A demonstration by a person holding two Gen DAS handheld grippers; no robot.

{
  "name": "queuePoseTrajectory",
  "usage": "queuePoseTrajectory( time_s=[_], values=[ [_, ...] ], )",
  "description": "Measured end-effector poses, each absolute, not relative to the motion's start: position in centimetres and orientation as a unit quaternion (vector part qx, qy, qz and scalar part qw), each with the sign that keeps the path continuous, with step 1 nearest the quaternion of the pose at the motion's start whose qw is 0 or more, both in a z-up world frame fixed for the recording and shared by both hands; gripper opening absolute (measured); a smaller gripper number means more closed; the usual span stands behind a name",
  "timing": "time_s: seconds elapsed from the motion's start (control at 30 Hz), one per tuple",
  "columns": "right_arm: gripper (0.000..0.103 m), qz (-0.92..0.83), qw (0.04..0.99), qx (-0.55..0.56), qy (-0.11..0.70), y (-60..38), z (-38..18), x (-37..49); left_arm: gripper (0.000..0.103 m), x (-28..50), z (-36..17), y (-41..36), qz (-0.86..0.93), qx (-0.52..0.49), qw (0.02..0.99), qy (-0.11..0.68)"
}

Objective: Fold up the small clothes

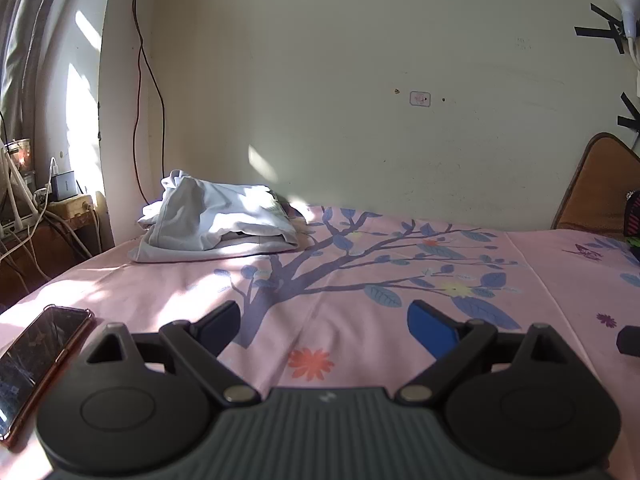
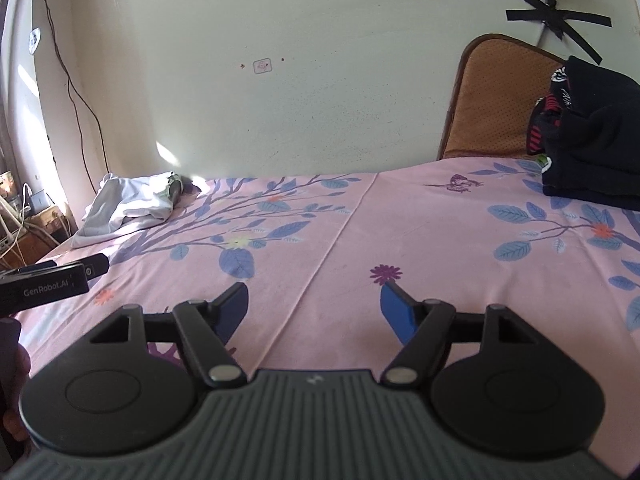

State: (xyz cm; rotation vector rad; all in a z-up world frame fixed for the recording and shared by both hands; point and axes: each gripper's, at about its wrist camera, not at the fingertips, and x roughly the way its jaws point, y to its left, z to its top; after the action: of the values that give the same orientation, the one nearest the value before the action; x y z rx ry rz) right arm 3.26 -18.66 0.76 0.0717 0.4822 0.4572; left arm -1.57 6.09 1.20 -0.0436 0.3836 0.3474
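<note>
Presently, both tools hover low over a bed (image 1: pixel 360 280) covered with a pink sheet printed with a blue-leafed tree and small flowers.

Left tool (image 1: pixel 326 322): jaws spread wide apart, nothing between them, only bare sheet below. In the right wrist view its dark body enters from the left edge (image 2: pixel 48 280), just beside the right tool.

Right tool (image 2: pixel 314 308): jaws likewise spread wide apart and empty, over the sheet's centre crease.

Task items:
- A pile of pale grey-white clothes (image 1: pixel 216 220) lies at the far left corner of the bed, against the wall and partly in sunlight. It is well apart from both tools. In the right wrist view it appears at far left (image 2: pixel 128 208).
- A heap of dark clothes (image 2: pixel 592 136) with red and white markings sits at the far right of the bed, in front of a brown cushion (image 2: pixel 492 100) leaning on the wall.

Other items: a phone (image 1: pixel 40 364) in a clear case lies on the sheet at the near left, beside the left tool. A dark cable (image 1: pixel 148 80) hangs down the cream wall behind the pale pile.
</note>
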Motion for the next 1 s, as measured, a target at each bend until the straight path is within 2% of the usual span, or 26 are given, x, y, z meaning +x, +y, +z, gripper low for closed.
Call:
queuePoseTrajectory(
  time_s=[0.2, 0.5, 1.0],
  values=[
    [0.075, 0.224, 0.944, 0.033, 0.24, -18.6, 0.8, 3.3, 0.097, -1.7, 1.3, 6.1, 0.172, -0.02, 0.967, 0.185],
    [0.075, 0.164, 0.956, 0.027, 0.243, -18.6, 0.6, 2.7, 0.098, -1.6, 1.2, 5.6, 0.174, -0.004, 0.967, 0.188],
    [0.075, 0.17, 0.954, 0.038, 0.245, -18.8, 0.5, 2.2, 0.102, -1.9, 1.5, 5.6, 0.17, -0.009, 0.97, 0.176]
  ],
)
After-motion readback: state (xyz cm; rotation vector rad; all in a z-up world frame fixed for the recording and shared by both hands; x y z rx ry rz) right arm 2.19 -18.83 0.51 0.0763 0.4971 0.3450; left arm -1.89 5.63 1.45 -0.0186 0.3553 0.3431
